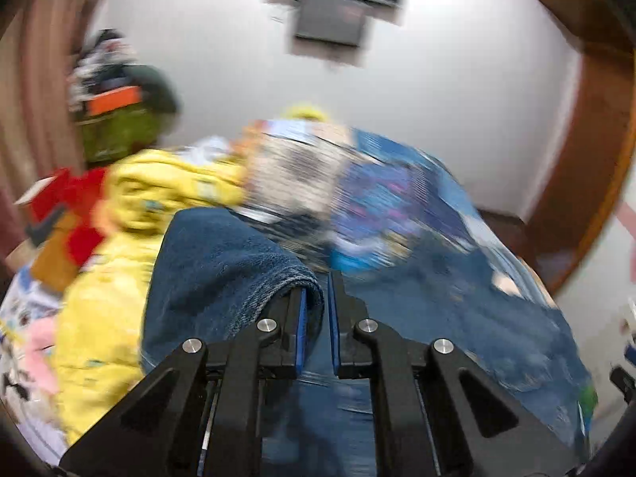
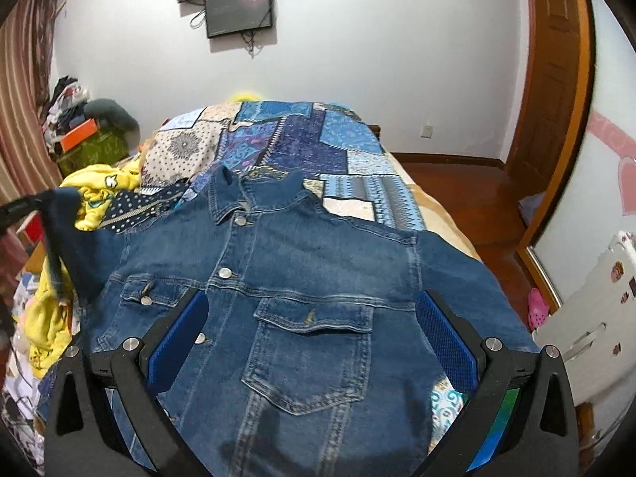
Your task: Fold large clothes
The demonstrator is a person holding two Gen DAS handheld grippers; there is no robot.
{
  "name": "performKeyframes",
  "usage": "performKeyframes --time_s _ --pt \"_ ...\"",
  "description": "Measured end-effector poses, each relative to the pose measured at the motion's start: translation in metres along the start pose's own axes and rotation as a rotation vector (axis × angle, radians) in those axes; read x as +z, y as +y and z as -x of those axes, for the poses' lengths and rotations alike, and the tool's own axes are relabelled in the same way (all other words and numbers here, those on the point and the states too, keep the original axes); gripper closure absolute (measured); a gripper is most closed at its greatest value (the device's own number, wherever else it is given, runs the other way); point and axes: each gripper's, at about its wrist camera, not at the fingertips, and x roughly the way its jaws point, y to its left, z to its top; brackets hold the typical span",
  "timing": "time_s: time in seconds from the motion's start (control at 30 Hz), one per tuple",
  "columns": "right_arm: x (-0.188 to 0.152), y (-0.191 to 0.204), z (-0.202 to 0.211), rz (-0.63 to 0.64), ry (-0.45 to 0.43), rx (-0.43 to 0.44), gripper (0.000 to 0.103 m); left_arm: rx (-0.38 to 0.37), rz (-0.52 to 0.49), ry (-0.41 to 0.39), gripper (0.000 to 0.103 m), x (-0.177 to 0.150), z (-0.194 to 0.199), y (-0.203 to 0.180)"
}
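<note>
A blue denim jacket (image 2: pixel 302 278) lies face up on the bed, collar away from me, buttons and chest pockets showing. My right gripper (image 2: pixel 312 310) is open, its blue pads wide apart above the jacket's chest, holding nothing. My left gripper (image 1: pixel 317 302) is shut on the jacket's left sleeve (image 1: pixel 222 262), and lifts the cuff off the bed; the view is blurred. In the right wrist view the lifted sleeve (image 2: pixel 75 234) and the left gripper (image 2: pixel 24 204) show at the far left edge.
A patchwork blue quilt (image 2: pixel 302 139) covers the bed. A yellow garment (image 2: pixel 99 187) and other clothes are piled at the bed's left side. A green box with clutter (image 2: pixel 95 147) stands by the curtain. Wooden floor and a door (image 2: pixel 552 79) are to the right.
</note>
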Motion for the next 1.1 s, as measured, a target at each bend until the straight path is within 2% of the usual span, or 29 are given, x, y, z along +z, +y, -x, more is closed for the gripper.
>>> performKeyframes --time_s 0.1,0.2,0.3,0.37,0.47,0.53,0.57,0.6,0.67,0.7,0.8,0.93,1.1 --pt "-0.005 -0.012 0.003 -0.038 0.006 0.014 0.0 -0.079 -0.093 0.106 0.094 -0.029 -0.03 -0.062" --pt "-0.01 -0.024 0.006 -0.07 0.012 0.036 0.0 -0.134 -0.146 0.225 0.094 -0.06 -0.056 -0.102" --pt "-0.015 -0.036 0.009 -0.091 0.016 0.034 0.0 -0.124 -0.187 0.351 0.094 -0.09 -0.08 -0.126" --pt "-0.018 -0.045 0.011 -0.106 0.02 0.034 0.0 -0.121 -0.193 0.388 0.094 -0.102 -0.083 -0.13" --pt "-0.022 -0.055 0.01 -0.136 0.03 0.039 0.0 -0.171 -0.157 0.442 0.092 -0.107 -0.076 -0.123" --pt "-0.024 -0.06 0.009 -0.154 0.038 0.043 0.0 -0.196 -0.139 0.464 0.08 -0.106 -0.068 -0.118" --pt "-0.024 -0.063 0.007 -0.169 0.044 0.046 0.0 -0.182 -0.132 0.455 0.058 -0.103 -0.061 -0.112" --pt "-0.025 -0.064 0.005 -0.179 0.047 0.046 0.0 -0.159 -0.122 0.432 0.032 -0.099 -0.054 -0.106" --pt "-0.027 -0.066 0.005 -0.195 0.05 0.042 0.0 -0.112 -0.076 0.34 0.011 -0.091 -0.036 -0.089" --pt "-0.027 -0.066 0.004 -0.198 0.052 0.04 0.0 -0.088 -0.046 0.288 0.007 -0.086 -0.026 -0.076" --pt "-0.029 -0.064 0.001 -0.187 0.064 0.024 0.0 -0.045 0.045 0.249 0.006 -0.074 -0.018 -0.039" --pt "-0.028 -0.059 -0.002 -0.16 0.073 0.008 0.0 -0.025 0.181 0.285 0.006 -0.071 -0.029 0.005" --pt "-0.026 -0.05 -0.009 -0.119 0.084 -0.013 0.0 -0.116 0.393 0.387 0.006 -0.093 -0.056 0.054"
